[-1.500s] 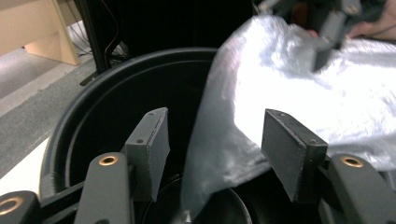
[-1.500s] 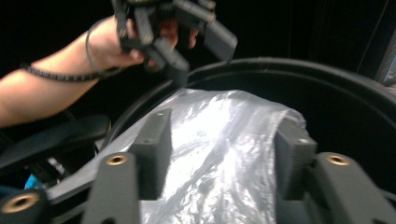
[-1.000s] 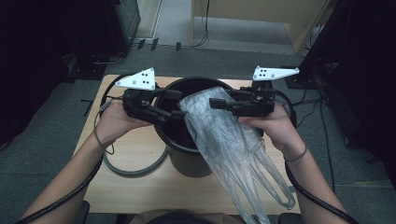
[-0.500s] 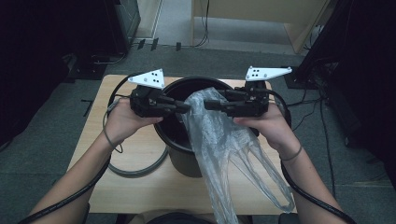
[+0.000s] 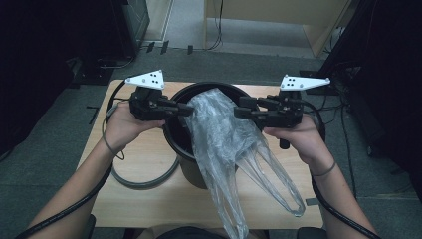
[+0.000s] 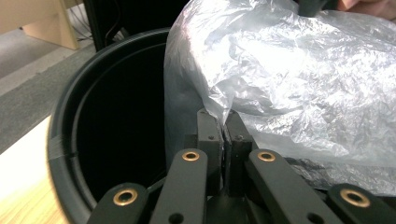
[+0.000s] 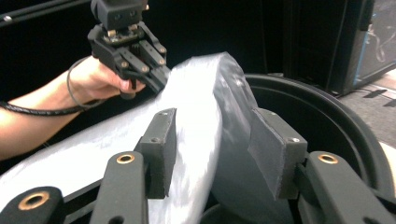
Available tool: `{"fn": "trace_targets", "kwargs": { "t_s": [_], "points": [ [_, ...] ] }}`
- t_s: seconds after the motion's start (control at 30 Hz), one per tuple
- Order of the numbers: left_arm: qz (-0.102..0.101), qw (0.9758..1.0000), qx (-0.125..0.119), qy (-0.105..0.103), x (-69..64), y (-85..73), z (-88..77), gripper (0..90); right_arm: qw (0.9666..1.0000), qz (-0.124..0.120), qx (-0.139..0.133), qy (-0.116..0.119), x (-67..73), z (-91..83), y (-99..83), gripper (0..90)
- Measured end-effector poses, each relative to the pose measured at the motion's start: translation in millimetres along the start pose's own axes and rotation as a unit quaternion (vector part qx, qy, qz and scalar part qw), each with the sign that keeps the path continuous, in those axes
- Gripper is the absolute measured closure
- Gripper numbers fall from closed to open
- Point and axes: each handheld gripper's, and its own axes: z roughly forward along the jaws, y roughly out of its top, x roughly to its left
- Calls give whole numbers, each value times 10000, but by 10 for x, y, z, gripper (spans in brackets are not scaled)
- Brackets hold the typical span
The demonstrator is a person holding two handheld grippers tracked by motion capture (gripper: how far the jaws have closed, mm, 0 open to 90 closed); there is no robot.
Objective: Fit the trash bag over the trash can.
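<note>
A clear plastic bag (image 5: 219,134) is draped over the front of a black bin (image 5: 191,172) in the high view, its handles hanging down past the table edge. My left gripper (image 5: 191,108) is shut on the bag's left edge; in the left gripper view the jaws (image 6: 223,116) pinch the film (image 6: 303,84) above the bin rim (image 6: 60,140). My right gripper (image 5: 238,112) holds the bag's right side. In the right gripper view its jaws (image 7: 212,140) stand apart with bunched bag (image 7: 196,102) filling the gap and touching both pads. The left gripper (image 7: 156,77) shows beyond.
The bin stands on a small wooden table (image 5: 149,209). A dark ring (image 5: 144,181) lies flat on the table to the bin's left. Cables trail from both grippers off the table's sides. Dark cabinets and a wooden desk stand on the grey floor behind.
The left jaws, open a second ago, have shut on the bag's edge. The bag's top is now stretched between both grippers, and its hanging handles have swung.
</note>
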Motion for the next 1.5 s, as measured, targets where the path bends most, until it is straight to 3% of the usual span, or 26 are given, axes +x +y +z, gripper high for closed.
{"fn": "trace_targets", "kwargs": {
  "t_s": [0.13, 0.47, 0.6, 0.73, 0.87, 1.07, 1.43, 1.5],
  "points": [
    [-122, 9999, -62, 39, 76, -41, -29, 878, 9999, -93, -13, -61, -26, -92, -61, 540],
    [-224, 9997, -114, 39, 106, -82, -79, 869, 9977, -455, 115, -499, -114, -329, -263, 607],
    [-148, 9997, -134, 152, 71, -60, -77, 696, 9976, -560, 116, -381, -68, -317, -328, 607],
    [-57, 9994, -213, 263, 39, -53, -119, 592, 9974, -634, 138, -307, -11, -289, -359, 601],
    [39, 9992, -321, 230, 4, -59, -192, 501, 9968, -763, 128, -208, 51, -276, -382, 584],
    [190, 9991, -329, 206, -58, -93, -289, 468, 9953, -942, 179, -140, 104, -281, -435, 557],
    [192, 9993, -318, 2, -210, -268, -275, 431, 9920, -1236, 255, 2, 209, -285, -545, 439],
    [211, 9993, -293, -4, -246, -299, -277, 429, 9919, -1256, 167, 36, 242, -302, -576, 433]
  ]
}}
